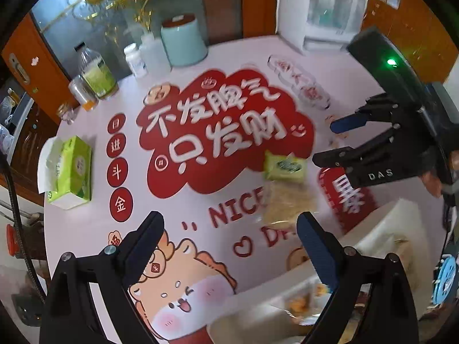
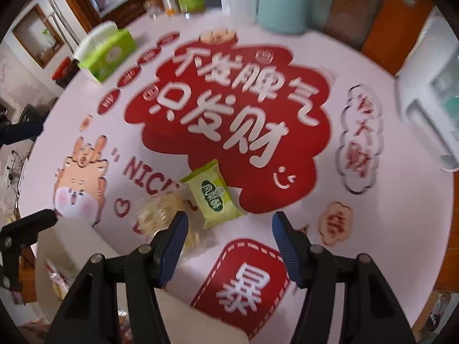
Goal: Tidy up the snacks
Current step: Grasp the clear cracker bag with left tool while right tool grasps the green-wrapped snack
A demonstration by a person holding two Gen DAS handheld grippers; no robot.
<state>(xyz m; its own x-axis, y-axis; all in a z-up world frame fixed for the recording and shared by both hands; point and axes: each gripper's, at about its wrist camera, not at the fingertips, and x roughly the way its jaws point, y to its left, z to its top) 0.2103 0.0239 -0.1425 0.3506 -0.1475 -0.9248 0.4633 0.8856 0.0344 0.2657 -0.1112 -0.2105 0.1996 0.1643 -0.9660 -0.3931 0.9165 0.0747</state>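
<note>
Two snacks lie loose near the middle of the round table (image 2: 387,229), on its printed cover: a green snack packet (image 2: 213,197) and, touching its lower left edge, a clear bag of pale snacks (image 2: 163,215). They are probably there because they are not yet sorted — the white container (image 1: 381,229) at the table edge, at about 4 o'clock in the left wrist view, seems to be the place for them, and it already holds some orange and yellow pieces. The right gripper (image 2: 229,246) points steeply down above both snacks with its jaws wide apart and nothing between them; the green packet is just beyond its fingertips, at 12 o'clock from the jaws, so I judge it is coming to take this one. The left gripper (image 1: 229,238) is also spread open and empty, over the cartoon print, and the clear bag is near its right finger. The other things — a green tissue box (image 1: 71,169), bottles (image 1: 97,74) and a mint canister (image 1: 183,41) — stand at the far rim, out of the working area. Much is hard to read: both views are blurred, the clear bag has no sharp outline, and its content I cannot name. The container is cut off by the left gripper's finger and the picture edge, so how full it is I cannot tell.
</note>
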